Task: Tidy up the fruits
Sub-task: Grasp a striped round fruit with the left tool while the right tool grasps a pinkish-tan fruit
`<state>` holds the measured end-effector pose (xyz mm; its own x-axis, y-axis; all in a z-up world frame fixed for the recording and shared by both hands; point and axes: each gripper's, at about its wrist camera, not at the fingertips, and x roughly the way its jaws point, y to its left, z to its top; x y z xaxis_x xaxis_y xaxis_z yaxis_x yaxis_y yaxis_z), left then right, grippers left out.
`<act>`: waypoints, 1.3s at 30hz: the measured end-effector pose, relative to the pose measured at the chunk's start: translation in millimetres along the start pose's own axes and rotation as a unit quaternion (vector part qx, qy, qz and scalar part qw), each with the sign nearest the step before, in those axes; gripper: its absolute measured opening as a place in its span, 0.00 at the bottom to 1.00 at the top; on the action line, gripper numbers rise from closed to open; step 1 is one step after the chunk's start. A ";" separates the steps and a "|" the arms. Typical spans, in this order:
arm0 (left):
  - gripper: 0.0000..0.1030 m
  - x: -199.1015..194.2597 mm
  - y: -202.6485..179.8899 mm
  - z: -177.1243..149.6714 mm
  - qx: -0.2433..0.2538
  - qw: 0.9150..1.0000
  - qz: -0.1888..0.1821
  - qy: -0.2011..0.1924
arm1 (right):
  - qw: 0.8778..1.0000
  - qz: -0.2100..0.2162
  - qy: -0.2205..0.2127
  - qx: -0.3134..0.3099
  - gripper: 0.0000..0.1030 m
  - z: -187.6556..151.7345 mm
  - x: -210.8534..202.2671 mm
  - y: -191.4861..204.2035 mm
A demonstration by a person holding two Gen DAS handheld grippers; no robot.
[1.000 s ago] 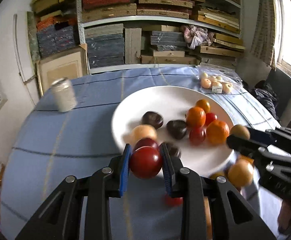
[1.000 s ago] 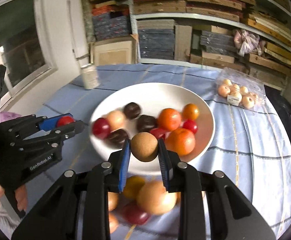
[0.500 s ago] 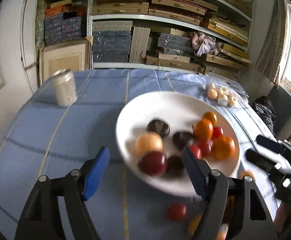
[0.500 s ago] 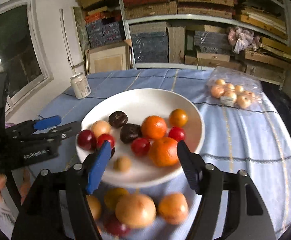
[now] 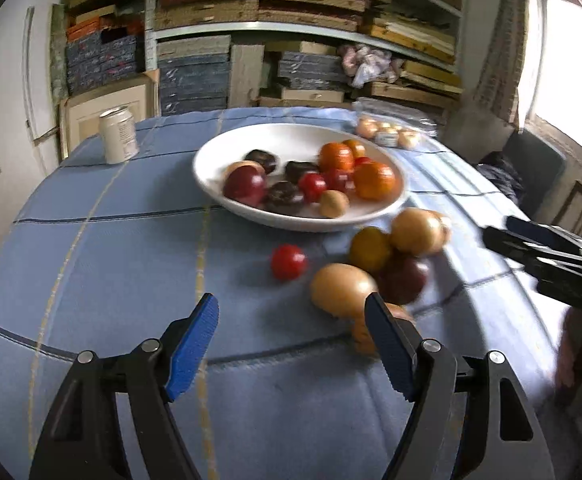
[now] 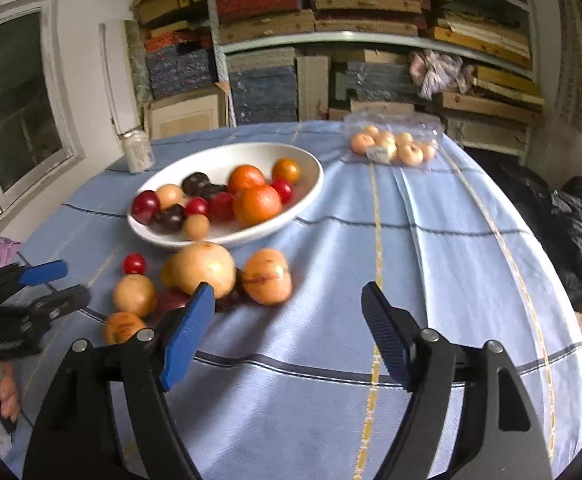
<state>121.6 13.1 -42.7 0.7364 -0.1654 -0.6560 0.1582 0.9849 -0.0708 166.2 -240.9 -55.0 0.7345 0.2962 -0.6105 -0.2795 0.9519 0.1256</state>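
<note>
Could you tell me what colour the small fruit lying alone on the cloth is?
Bright red; the small fruit shows best in the left wrist view.

Cloth (image 5: 131,240) was matt woven fabric, blue w/ stripes. Bowl (image 5: 211,168) looked glossy white ceramic. Can (image 5: 118,134) was dull metal. Bag (image 6: 431,124) at far edge was clear crinkly plastic. Pads (image 6: 187,336) were ribbed blue plastic; fruit skins smooth.

Drink can (image 5: 118,135), blue cloth (image 5: 131,240), crammed shelves (image 5: 303,32)

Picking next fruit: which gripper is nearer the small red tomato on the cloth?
Left. The left gripper has the tomato just ahead; the right gripper sits farther off, beyond the fruit pile.
</note>
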 end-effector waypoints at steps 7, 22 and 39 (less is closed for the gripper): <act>0.74 10.9 -46.4 -17.6 0.092 0.995 -0.013 0.021 | 1.000 0.001 -0.001 0.025 0.75 0.8 -0.7 -9.9; 0.39 51.4 -43.7 -12.5 0.046 0.993 -0.072 0.081 | 0.999 0.007 0.005 0.050 0.78 2.0 1.2 -19.4; 0.39 20.4 -20.0 -9.8 0.020 0.998 -0.049 0.030 | 0.997 0.004 0.072 -0.011 0.53 12.8 67.6 12.4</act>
<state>127.0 -9.4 -62.0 0.6752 -0.2568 -0.6915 0.2550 0.9609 -0.1078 220.3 -208.1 -84.7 0.6357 0.2887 -0.7159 -0.3008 0.9468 0.1147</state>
